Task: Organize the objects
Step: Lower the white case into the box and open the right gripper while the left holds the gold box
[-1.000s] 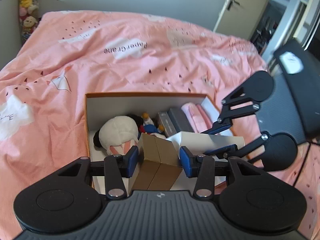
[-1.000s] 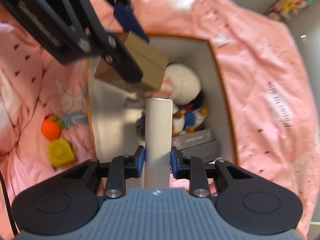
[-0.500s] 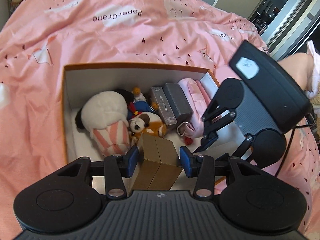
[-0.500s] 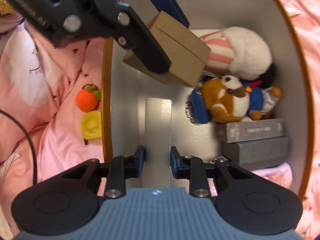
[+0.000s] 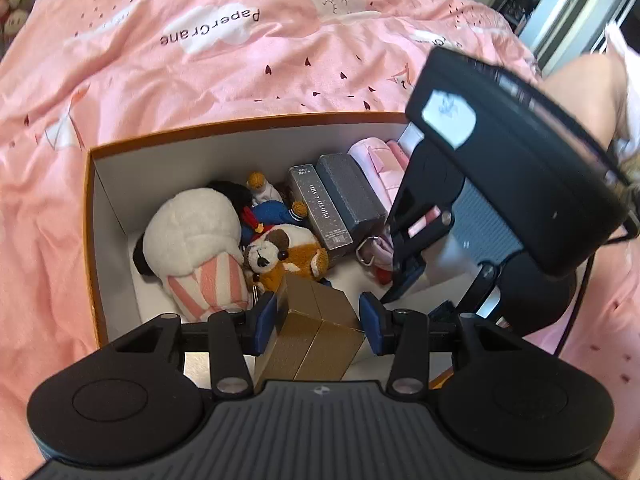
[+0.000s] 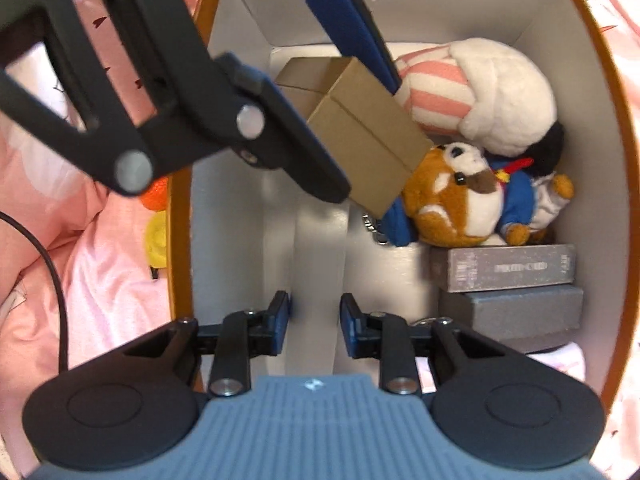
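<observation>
Left gripper (image 5: 316,322): I am clamping the brown carton (image 5: 316,336) – tilted, inside the orange-rimmed box (image 5: 90,216).
Right gripper (image 6: 315,322): I am gripping the white box (image 6: 318,280), low in the orange-rimmed box.
Beyond the carton: fox plush (image 5: 286,256), striped plush (image 5: 196,248) – grey cases (image 5: 340,206) further back.

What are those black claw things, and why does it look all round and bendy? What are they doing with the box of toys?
Those claws are grabbers a person holds, one in each hand. Each has a bendy-looking fisheye camera looking along its fingers. One picture is from the left gripper, squeezing a brown cardboard box. The other is from the right gripper, holding a white box. Both reach into a big storage box on a pink bedspread, with a dog plush inside.
</observation>
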